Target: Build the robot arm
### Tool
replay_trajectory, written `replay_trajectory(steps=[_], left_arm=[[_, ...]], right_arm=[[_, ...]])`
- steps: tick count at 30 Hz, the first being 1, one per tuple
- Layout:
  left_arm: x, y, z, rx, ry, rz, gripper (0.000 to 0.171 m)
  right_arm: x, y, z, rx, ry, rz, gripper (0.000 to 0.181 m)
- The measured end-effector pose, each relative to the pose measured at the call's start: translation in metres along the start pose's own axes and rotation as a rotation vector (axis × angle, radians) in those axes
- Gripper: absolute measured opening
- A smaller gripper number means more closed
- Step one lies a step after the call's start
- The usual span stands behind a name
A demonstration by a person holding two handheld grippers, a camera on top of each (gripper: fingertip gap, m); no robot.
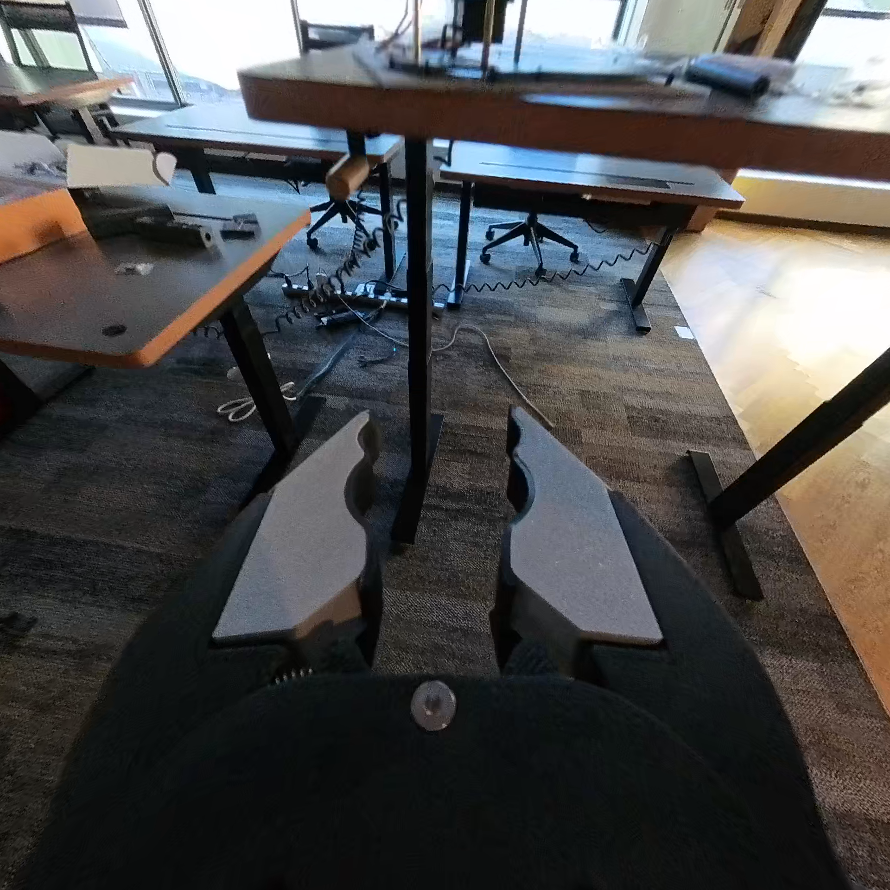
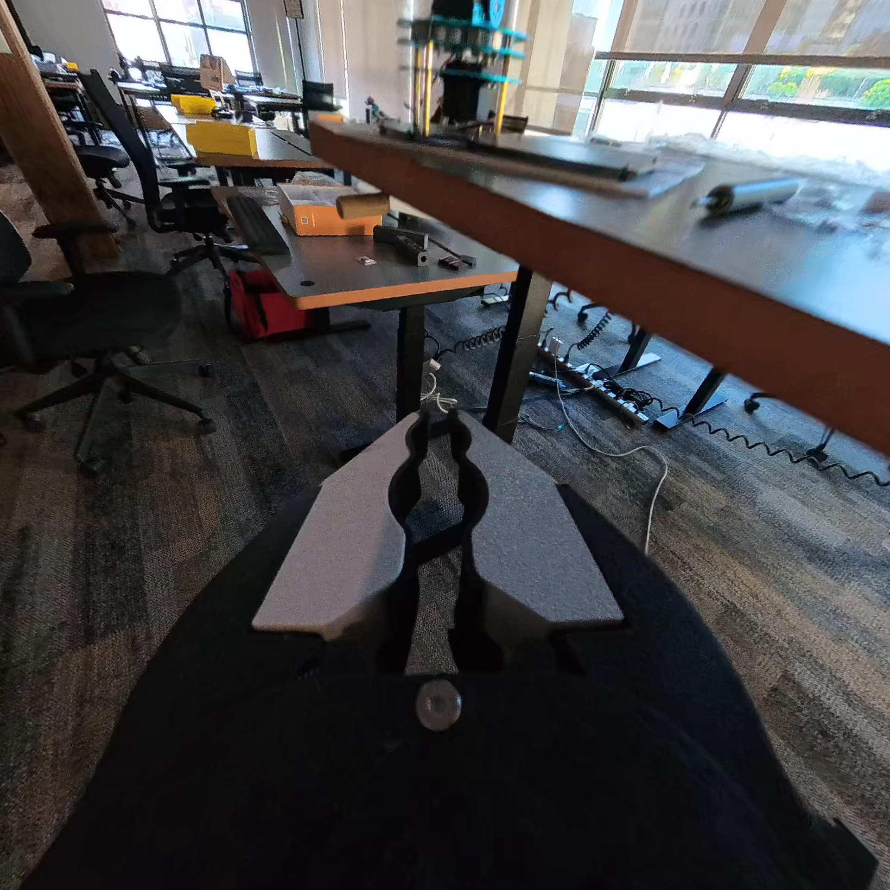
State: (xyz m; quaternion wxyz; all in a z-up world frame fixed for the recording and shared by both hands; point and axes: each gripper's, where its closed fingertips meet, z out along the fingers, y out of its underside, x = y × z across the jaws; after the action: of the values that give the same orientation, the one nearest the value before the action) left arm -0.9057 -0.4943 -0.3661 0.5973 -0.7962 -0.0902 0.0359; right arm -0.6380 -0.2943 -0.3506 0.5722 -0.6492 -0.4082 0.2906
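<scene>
Both claws empty; orange box [image 2: 332, 212] holds unclear contents.

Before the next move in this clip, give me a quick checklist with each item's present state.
1. Left gripper empty, fingers apart: ok.
2. Right gripper empty, fingers nearly together: ok.
3. Both grippers below the near desk's edge, over carpet: ok.
4. Metal cylinder lying on that desk: ok.
5. Loose white cable on the floor ahead: not ok.
6. Desk contents sharp enough to identify: cannot tell, blurred.
</scene>
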Motion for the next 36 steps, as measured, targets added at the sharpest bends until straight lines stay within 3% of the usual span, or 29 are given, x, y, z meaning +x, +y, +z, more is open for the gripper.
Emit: replay_trajectory(steps=[5,8,14,17,21,26,28,32,36], left_arm=[[0.024,-0.065,-0.02,0.024,-0.015,0.015,0.051],[0.035,-0.085,-0.031,0.015,-0.03,0.029,0.052],[0.061,-0.049,-0.024,-0.003,0.054,-0.017,0.054],[0.088,-0.048,-0.03,0.021,0.112,-0.084,0.049],[0.122,-0.079,-0.042,-0.01,0.02,-0.05,0.047],[0.211,-0.142,-0.035,0.002,-0.053,-0.138,0.052],[0.248,-0.176,-0.033,0.083,-0.069,-0.21,0.049],[0.291,-0.231,-0.019,0.116,-0.122,-0.287,0.048],[0.309,-0.281,-0.008,0.109,-0.207,-0.277,0.05]], right_arm=[[0.039,-0.06,-0.029,0.025,0.017,-0.025,0.006],[0.067,-0.087,-0.05,0.047,0.035,-0.033,0.006],[0.104,-0.048,-0.085,-0.059,0.067,-0.018,0.005],[0.138,-0.05,-0.114,-0.052,0.096,-0.008,0.004],[0.222,-0.077,-0.156,-0.051,0.13,-0.03,0.004],[0.356,-0.083,-0.203,-0.081,0.069,0.114,0.013],[0.402,-0.079,-0.211,-0.094,0.021,0.2,0.015],[0.504,-0.064,-0.217,-0.149,0.161,0.208,0.014],[0.549,-0.061,-0.214,-0.071,0.192,0.17,0.013]])
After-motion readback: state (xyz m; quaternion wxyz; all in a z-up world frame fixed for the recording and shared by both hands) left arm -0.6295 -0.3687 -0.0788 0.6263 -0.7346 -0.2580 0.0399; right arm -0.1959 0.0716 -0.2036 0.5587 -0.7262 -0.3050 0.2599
